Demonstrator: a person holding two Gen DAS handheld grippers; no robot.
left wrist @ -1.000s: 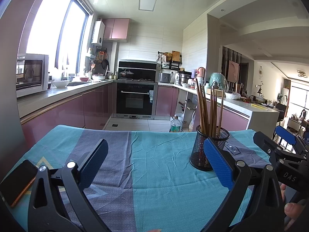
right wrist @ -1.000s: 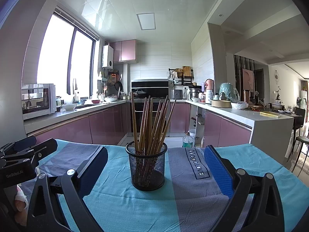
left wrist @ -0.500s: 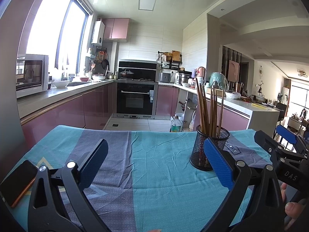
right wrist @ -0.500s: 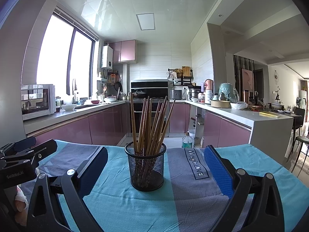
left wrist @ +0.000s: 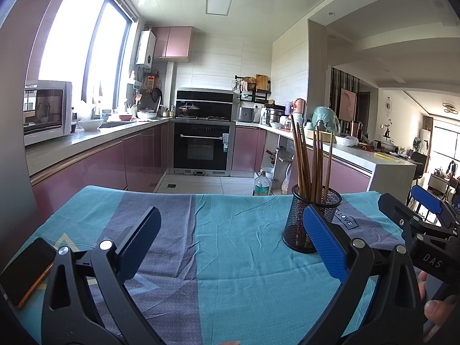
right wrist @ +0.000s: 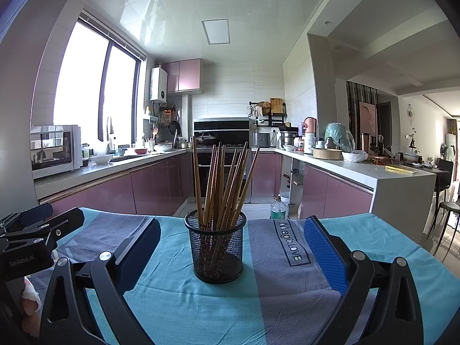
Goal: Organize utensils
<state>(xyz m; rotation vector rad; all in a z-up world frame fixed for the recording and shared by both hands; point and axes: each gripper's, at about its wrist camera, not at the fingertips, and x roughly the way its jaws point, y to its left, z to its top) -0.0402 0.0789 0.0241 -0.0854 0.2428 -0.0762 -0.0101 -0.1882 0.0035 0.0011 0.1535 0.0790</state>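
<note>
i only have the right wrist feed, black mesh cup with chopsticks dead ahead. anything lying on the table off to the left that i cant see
Observer: Yes. The left wrist view shows a dark phone lying flat on the cloth, at the table's near left edge.
Operator: is the left gripper near it
Observer: The left gripper is open with only bare cloth between its fingers; the phone lies outside its left finger.
Operator: and the cup from that side
Observer: There the mesh cup sits to the right, partly hidden behind the left gripper's right finger, not between the fingers. In your view it is centred ahead of the open right gripper.
</note>
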